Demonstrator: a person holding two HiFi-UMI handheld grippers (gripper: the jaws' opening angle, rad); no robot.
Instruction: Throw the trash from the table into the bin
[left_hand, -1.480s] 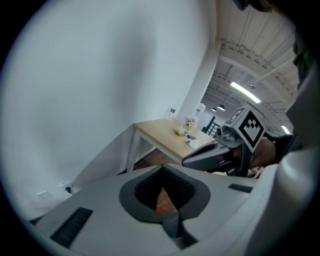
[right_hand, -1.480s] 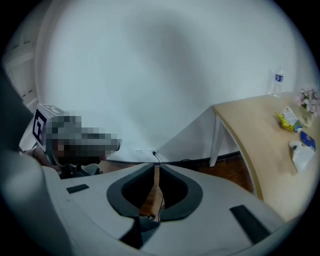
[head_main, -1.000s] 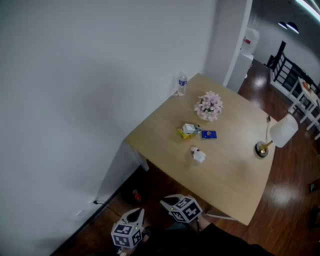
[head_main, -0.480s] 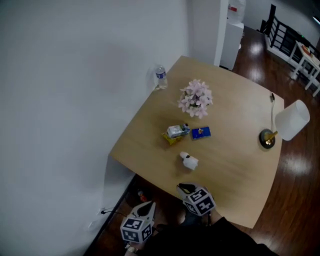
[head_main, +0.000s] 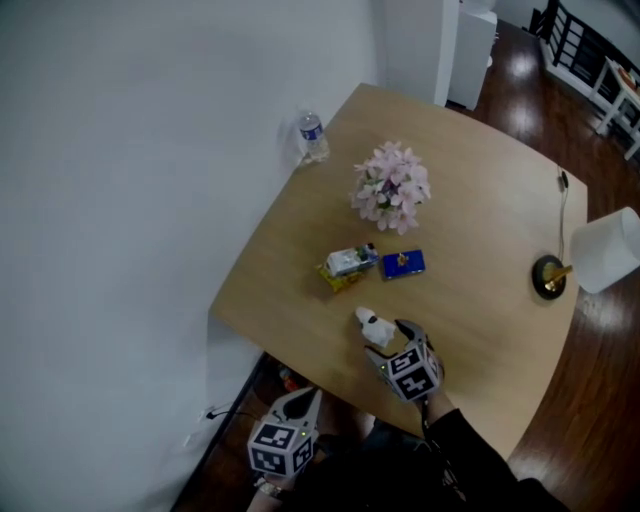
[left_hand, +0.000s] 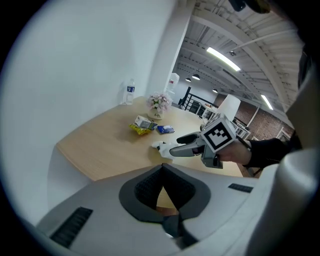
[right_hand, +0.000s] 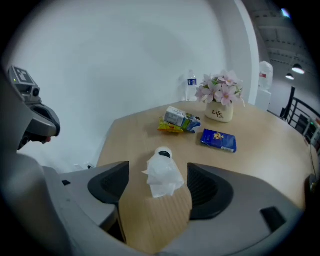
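A crumpled white tissue (head_main: 375, 328) (right_hand: 162, 175) (left_hand: 161, 147) lies near the front edge of the wooden table (head_main: 470, 210). My right gripper (head_main: 386, 333) (right_hand: 159, 187) (left_hand: 176, 145) hangs over that edge. Its jaws have just been opening and now stand open on either side of the tissue, with the pads clear of it. Further in lie a yellow wrapper with a small carton (head_main: 345, 265) (right_hand: 179, 120) and a blue packet (head_main: 403, 263) (right_hand: 219, 140). My left gripper (head_main: 303, 398) (left_hand: 162, 167) is shut and empty, low beside the table's front corner, over the floor.
A pot of pink flowers (head_main: 392, 187) stands mid-table, and a water bottle (head_main: 312, 137) stands at the far edge by the white wall (head_main: 130, 200). A table lamp (head_main: 600, 262) is at the right edge. Something red (head_main: 290, 380) lies on the floor under the table.
The view has closed in on the table. My right gripper came from below the table edge up to the tissue and opened. The left gripper moved forward too, still below the edge.
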